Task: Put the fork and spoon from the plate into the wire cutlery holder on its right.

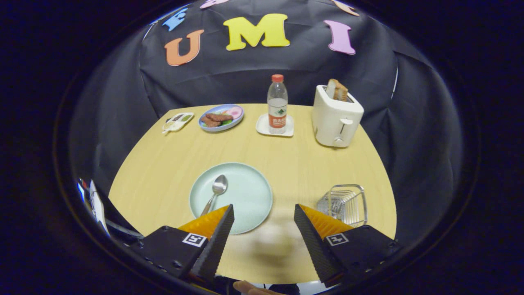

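Observation:
A pale green plate (249, 192) lies on the wooden table just ahead of my left finger. A metal spoon (215, 191) rests on its left half, bowl away from me, its handle running down behind my left fingertip. To the plate's right stands the wire cutlery holder (346, 203), just beyond my right finger, with the tines of a fork (336, 206) showing inside it. My gripper (264, 213) hovers open above the table's near edge, with nothing between its fingers.
At the back of the table (163, 164) stand a white toaster (335, 116) with bread in it, a water bottle (277, 104) on a small white tray, a blue plate of food (221, 117) and a small white dish (177, 121). Black cloth surrounds the table.

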A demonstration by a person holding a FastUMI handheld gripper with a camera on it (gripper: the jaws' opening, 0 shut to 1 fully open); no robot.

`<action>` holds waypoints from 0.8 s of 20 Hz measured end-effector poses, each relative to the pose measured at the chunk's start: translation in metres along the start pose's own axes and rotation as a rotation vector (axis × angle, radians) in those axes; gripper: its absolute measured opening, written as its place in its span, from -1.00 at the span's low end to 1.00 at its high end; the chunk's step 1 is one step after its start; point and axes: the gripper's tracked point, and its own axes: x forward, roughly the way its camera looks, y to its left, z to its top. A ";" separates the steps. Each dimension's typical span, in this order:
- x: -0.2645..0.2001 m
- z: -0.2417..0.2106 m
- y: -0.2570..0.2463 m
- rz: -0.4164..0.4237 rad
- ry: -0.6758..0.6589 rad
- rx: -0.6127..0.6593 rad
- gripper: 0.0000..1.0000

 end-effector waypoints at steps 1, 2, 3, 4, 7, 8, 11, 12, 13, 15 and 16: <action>0.005 -0.004 0.011 0.009 0.012 -0.013 0.80; 0.010 -0.007 0.021 0.015 0.025 -0.024 0.80; 0.016 -0.010 0.030 0.019 0.037 -0.033 0.80; 0.020 -0.012 0.038 0.025 0.048 -0.038 0.80; 0.040 -0.026 0.062 0.030 0.091 -0.020 0.80; 0.045 -0.029 0.070 0.031 0.101 -0.002 0.80; 0.060 -0.040 0.094 0.048 0.114 0.043 0.80; 0.065 -0.044 0.099 0.047 0.117 0.049 0.80; 0.070 -0.048 0.106 0.046 0.120 0.059 0.80; 0.083 -0.052 0.111 0.016 0.113 0.079 0.79; 0.089 -0.052 0.110 -0.006 0.111 0.100 0.80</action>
